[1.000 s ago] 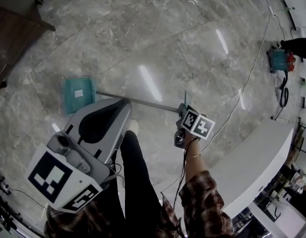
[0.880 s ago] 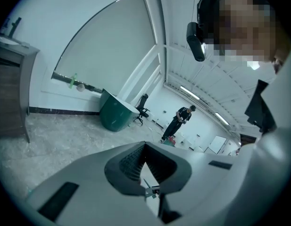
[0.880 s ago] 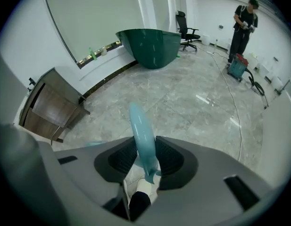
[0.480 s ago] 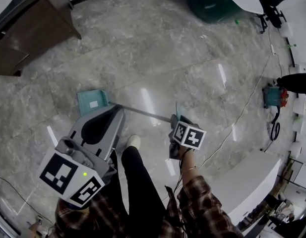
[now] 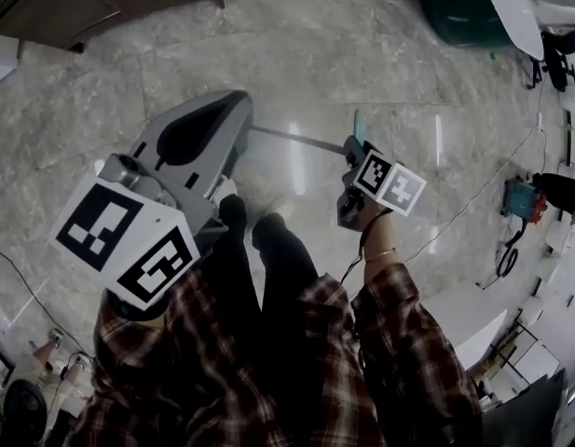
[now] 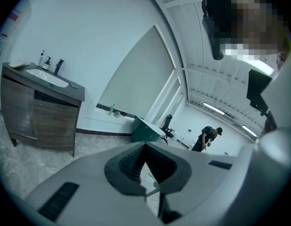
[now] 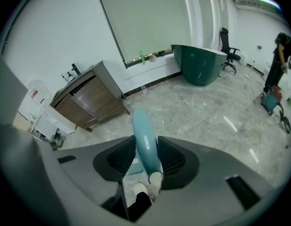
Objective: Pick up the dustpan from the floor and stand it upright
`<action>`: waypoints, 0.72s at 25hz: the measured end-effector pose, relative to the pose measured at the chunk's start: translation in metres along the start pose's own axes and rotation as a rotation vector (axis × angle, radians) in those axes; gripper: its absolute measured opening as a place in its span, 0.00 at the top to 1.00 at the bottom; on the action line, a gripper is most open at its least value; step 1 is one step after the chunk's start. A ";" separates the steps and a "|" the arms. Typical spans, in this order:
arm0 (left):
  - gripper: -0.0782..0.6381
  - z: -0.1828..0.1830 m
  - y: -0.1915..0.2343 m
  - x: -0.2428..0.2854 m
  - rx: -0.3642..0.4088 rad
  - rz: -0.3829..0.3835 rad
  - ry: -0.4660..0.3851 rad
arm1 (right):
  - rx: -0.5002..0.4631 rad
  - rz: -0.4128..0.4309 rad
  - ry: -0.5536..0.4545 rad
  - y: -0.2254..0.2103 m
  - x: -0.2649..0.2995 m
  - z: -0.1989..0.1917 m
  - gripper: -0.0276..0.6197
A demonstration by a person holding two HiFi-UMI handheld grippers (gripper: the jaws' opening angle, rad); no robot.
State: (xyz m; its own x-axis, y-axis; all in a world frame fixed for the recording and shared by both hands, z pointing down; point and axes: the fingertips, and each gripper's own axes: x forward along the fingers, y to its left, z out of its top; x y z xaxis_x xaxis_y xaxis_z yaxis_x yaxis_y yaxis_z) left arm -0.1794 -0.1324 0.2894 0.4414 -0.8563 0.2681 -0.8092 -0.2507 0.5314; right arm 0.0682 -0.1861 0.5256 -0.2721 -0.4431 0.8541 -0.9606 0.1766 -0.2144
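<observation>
The dustpan's teal handle grip (image 7: 145, 140) lies between the jaws of my right gripper (image 7: 146, 160), which are opening; the grip leans against the pads without being clamped. In the head view the grip (image 5: 359, 124) sticks up past my right gripper (image 5: 349, 149), and the thin pole (image 5: 296, 139) runs left from it. A corner of the teal pan (image 7: 134, 167) shows low down near a shoe; in the head view it is hidden behind my left gripper (image 5: 239, 102). My left gripper (image 6: 145, 146) is shut, its tips touching with nothing between them.
A wooden vanity with a sink (image 6: 39, 102) stands against the wall, also seen as a cabinet (image 7: 91, 100). A dark green desk (image 7: 202, 65) sits further right. A cable and a teal machine (image 5: 525, 198) lie on the floor at right. Another person (image 6: 209, 136) stands far off.
Both grippers have risen and come in toward the person's legs. The pan, in plain view on the floor at left before, is now hidden behind the left gripper. The pole sits higher in the picture.
</observation>
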 end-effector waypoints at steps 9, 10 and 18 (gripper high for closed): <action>0.89 0.035 0.049 -0.067 -0.025 0.110 -0.107 | -0.129 0.101 0.027 0.116 0.013 0.004 0.73; 0.89 0.038 0.050 -0.072 -0.033 0.123 -0.120 | -0.145 0.122 0.050 0.127 0.013 0.000 0.73; 0.89 0.059 0.032 -0.097 -0.050 0.218 -0.202 | -0.127 0.264 0.145 0.166 0.023 -0.017 0.73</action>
State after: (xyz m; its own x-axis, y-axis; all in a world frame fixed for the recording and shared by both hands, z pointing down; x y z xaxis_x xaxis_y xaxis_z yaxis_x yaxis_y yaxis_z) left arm -0.2710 -0.0837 0.2333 0.1694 -0.9613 0.2172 -0.8542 -0.0333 0.5189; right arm -0.0962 -0.1523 0.5175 -0.4915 -0.2390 0.8374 -0.8408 0.3807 -0.3849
